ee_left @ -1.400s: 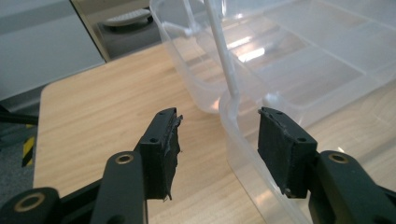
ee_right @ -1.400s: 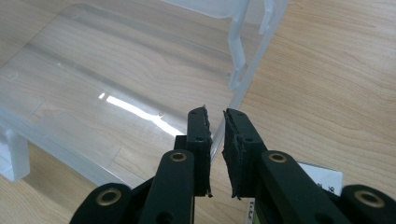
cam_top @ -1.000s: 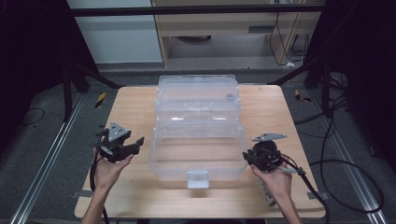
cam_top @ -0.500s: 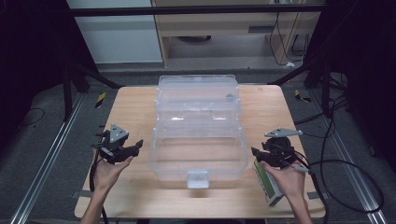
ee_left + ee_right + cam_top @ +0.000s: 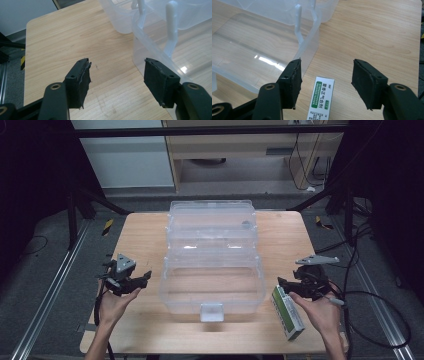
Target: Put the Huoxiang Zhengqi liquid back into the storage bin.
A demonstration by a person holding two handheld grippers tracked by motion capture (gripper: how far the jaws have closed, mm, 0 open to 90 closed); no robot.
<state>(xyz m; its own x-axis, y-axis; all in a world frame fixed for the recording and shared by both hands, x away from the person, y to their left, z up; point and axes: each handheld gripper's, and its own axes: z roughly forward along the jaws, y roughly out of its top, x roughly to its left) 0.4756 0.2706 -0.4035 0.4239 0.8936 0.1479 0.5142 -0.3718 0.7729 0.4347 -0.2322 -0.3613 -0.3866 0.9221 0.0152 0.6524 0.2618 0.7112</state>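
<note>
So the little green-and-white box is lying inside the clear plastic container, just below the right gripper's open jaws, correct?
Not quite. The green-and-white box lies on the wooden table, beside the clear plastic container, not inside it; the right gripper view shows this. It is indeed just below the right gripper, whose jaws have just been opening and stand apart with nothing pressed between them.

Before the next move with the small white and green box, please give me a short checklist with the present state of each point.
1. Right hand-held gripper free of load: ok; its jaws have just been opening and nothing is pressed between them.
2. White and green box resting flat on the table, right of the clear tiered organizer: ok.
3. Box in line with the right jaws: ok; in the right gripper view it lies below the gap.
4. Left hand-held gripper open and empty: ok.
5. Organizer trays spread open: ok.
6. Trays free of contents: cannot tell; one small dark thing shows in the far tray.
</note>
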